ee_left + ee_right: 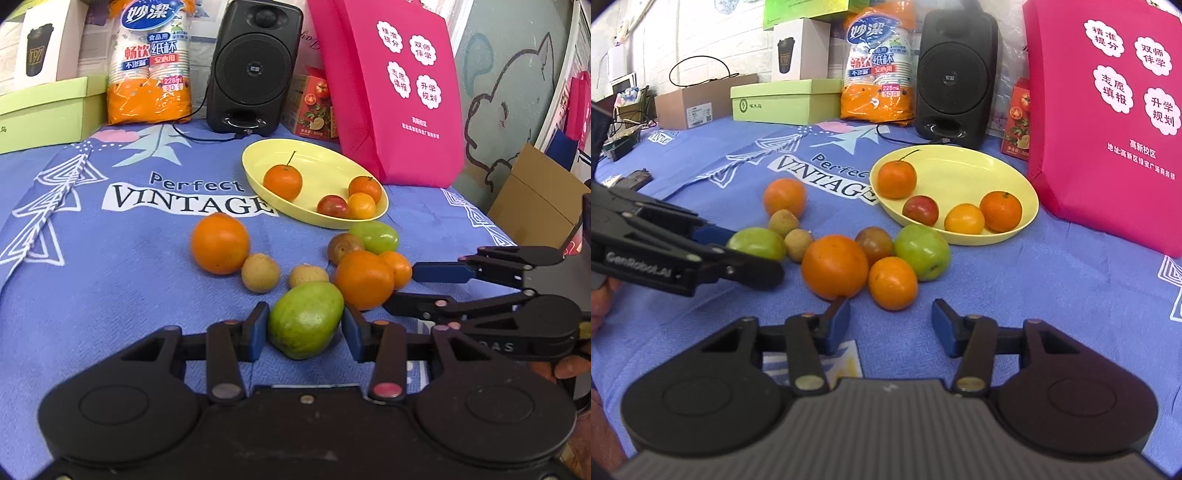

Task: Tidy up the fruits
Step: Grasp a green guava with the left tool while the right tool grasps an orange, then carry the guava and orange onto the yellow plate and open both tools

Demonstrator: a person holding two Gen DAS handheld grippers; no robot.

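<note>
A yellow plate (332, 158) (960, 166) holds two mandarins, a red fruit and a small yellow fruit. On the blue cloth lie loose fruits: a big orange (220, 243), two brown longans (260, 273), another orange (364, 280) (834, 267), a small mandarin (892, 283), a green apple (922, 252). My left gripper (304, 325) is open with its pads on both sides of a green mango (305, 319) (757, 243); whether they touch it I cannot tell. My right gripper (891, 325) is open and empty just in front of the small mandarin.
At the back stand a black speaker (255, 66), an orange pack of paper cups (149, 62), a green box (783, 99) and a pink bag (391, 85) right of the plate. Cardboard boxes (532, 199) lie beyond the table's right edge.
</note>
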